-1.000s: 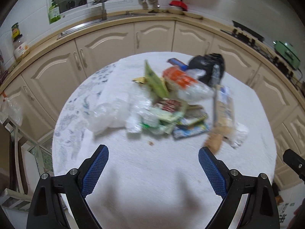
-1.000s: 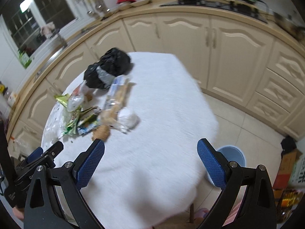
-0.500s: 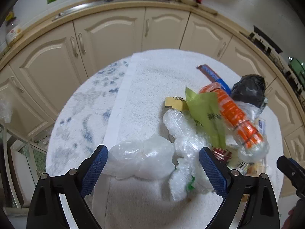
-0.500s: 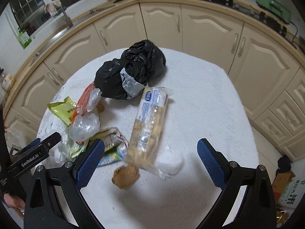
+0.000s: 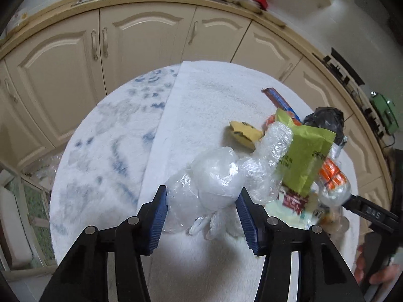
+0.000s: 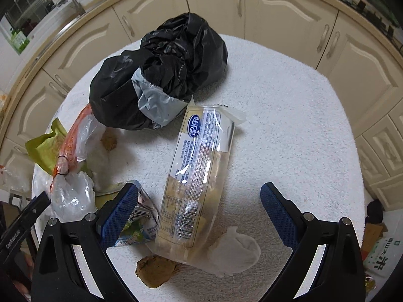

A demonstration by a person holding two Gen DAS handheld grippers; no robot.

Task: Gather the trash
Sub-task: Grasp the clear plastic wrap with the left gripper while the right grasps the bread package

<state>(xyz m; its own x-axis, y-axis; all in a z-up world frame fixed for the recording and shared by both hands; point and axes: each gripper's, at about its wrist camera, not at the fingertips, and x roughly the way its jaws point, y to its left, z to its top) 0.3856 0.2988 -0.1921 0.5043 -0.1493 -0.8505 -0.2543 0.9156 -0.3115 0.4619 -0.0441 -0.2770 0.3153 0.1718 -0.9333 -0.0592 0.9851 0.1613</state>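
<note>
Trash is heaped on a round table covered in white cloth [image 5: 201, 100]. My left gripper [image 5: 201, 209] is closing on a crumpled clear plastic bag [image 5: 214, 176], which fills the gap and touches both blue pads. To its right lie a green packet [image 5: 304, 156], an orange wrapper [image 5: 332, 176] and a yellow peel [image 5: 243, 133]. My right gripper [image 6: 199, 209] hangs open above a long clear biscuit packet [image 6: 199, 156], its pads well off either side. A black bag [image 6: 161, 70] sits behind the packet. A white tissue [image 6: 234, 251] and a brown lump [image 6: 156, 270] lie in front.
Cream kitchen cabinets [image 5: 141, 32] curve round behind the table, under a worktop with a sink. More wrappers [image 6: 136, 224] lie under the right gripper's left finger. The table's right edge [image 6: 352, 176] drops to the floor, where a cardboard box [image 6: 377, 256] stands.
Both grippers have come forward and down over the heap. The left one's jaws, wide before, have drawn in around the clear plastic bag. The right one stays wide.
</note>
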